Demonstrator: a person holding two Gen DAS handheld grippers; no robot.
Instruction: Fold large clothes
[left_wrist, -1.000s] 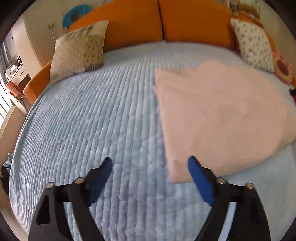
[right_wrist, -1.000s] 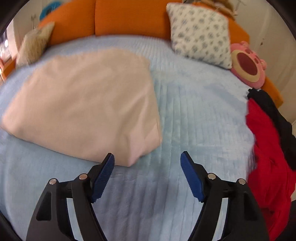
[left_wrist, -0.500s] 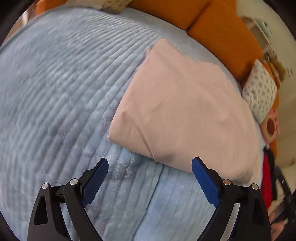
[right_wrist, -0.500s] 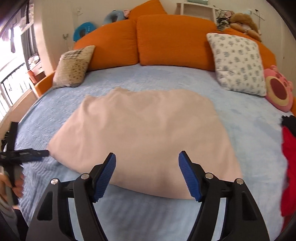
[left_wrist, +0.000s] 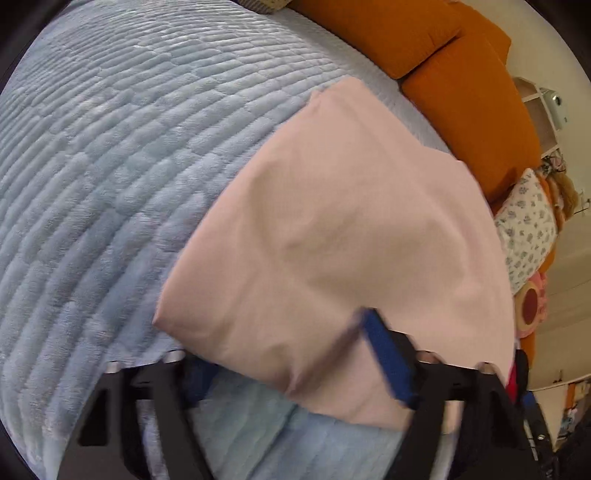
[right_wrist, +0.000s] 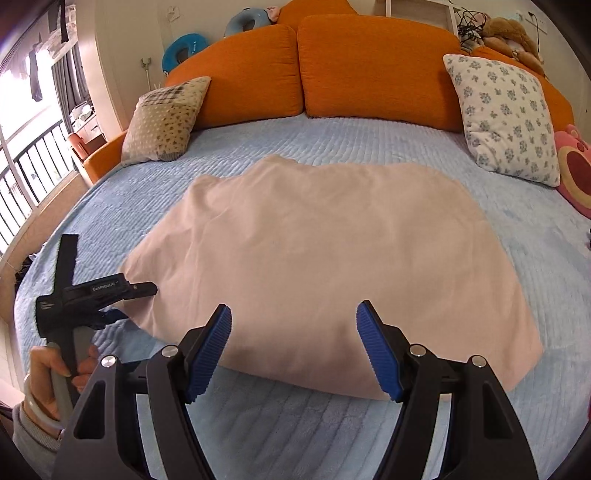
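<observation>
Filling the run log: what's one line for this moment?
left gripper: open, straddling pink cloth corner | right gripper: open, at near edge | bed

Bed (right_wrist: 369, 435) has a blue quilted cover. On it: folded pink garment (right_wrist: 325, 258) centre, beige pillow (right_wrist: 162, 122) back left, floral pillow (right_wrist: 506, 118) back right, pink plush (right_wrist: 576, 170) far right.

The left wrist camera sits very low and close at the left corner of the pink cloth (left_wrist: 332, 229), tilted, looking across the bed (left_wrist: 92, 147) to the right. The right wrist camera sits higher and farther back, looking straight at the orange cushions (right_wrist: 376, 62). Both see the cloth, the blue bed and the cushions.
</observation>
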